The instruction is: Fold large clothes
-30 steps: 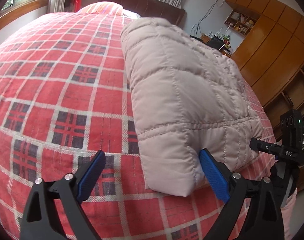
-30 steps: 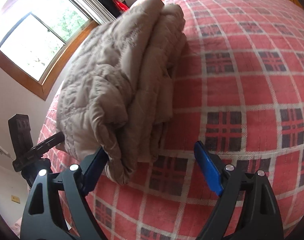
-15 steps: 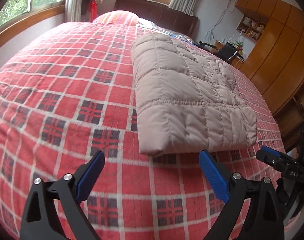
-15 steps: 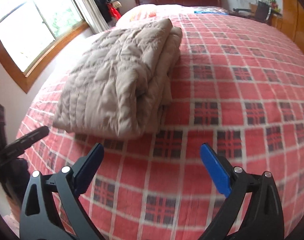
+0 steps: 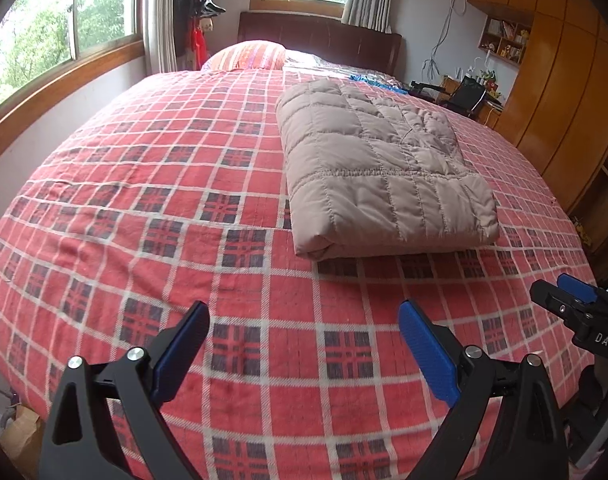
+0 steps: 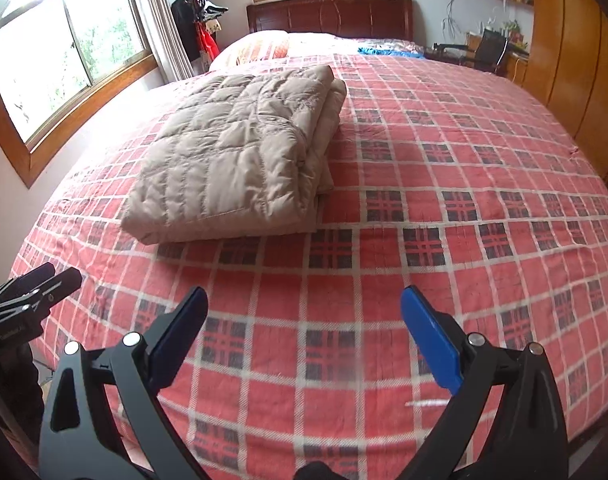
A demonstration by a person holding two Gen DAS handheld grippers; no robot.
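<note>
Lying folded into a thick rectangle on the red plaid bed: a beige quilted coat, right of centre in the left view, upper left in the right view. Hovering low in each frame, well apart from it: left claw and right claw, both gaping wide, gripping nothing.

A beige quilted puffer garment lies folded into a thick, roughly rectangular bundle, flat and at rest, its stitched squares facing up. From the left claw it sits ahead and slightly to the right, well apart from the wide-spread fingers, with a rounded folded edge nearest. From the right claw the garment lies ahead to the left, stacked layers showing along its right side.
</note>
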